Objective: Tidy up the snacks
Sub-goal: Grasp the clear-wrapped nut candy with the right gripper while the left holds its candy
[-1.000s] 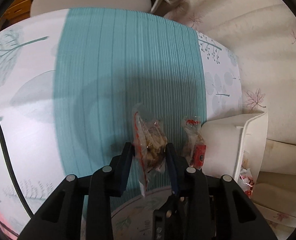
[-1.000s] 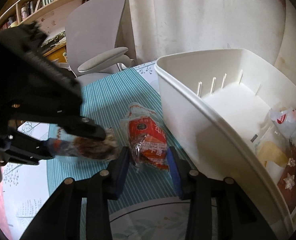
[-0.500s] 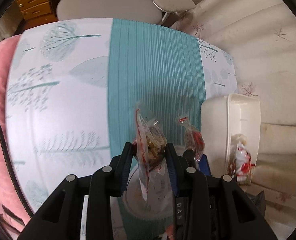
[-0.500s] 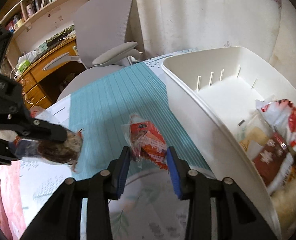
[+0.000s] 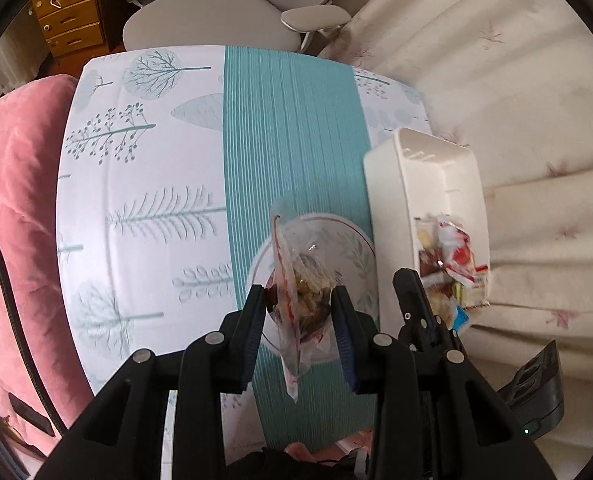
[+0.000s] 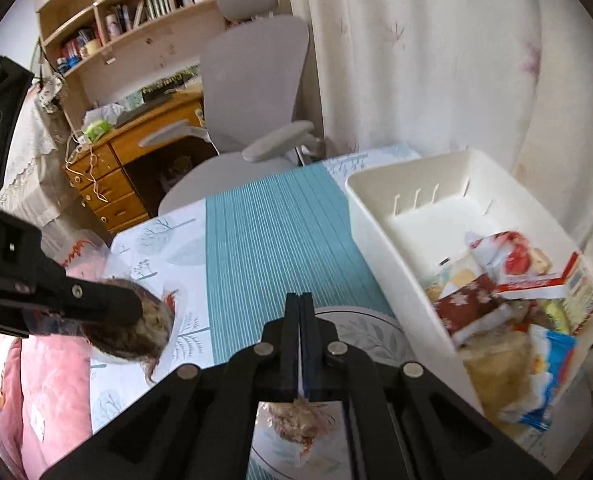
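My left gripper (image 5: 298, 304) is shut on a clear snack packet (image 5: 300, 288) with red print and brown pieces, held high above the table. The packet and the left gripper also show in the right wrist view (image 6: 132, 332) at the left. My right gripper (image 6: 300, 308) has its jaws pressed together with nothing between the tips; a snack packet (image 6: 300, 420) lies on the table below it. The white bin (image 6: 380, 216) at the right holds several snack packets (image 6: 508, 292). In the left wrist view the bin (image 5: 388, 184) is at the right.
A round leaf-pattern plate (image 5: 360, 252) lies on the teal runner (image 5: 292, 128) beside the bin. A grey office chair (image 6: 252, 80), a wooden desk (image 6: 108, 184) and curtains (image 6: 436, 48) stand beyond the table. A pink cushion (image 5: 12, 200) lies left.
Both grippers rose well above the table. The right gripper no longer holds the red packet and has closed fully. The left still holds its packet.
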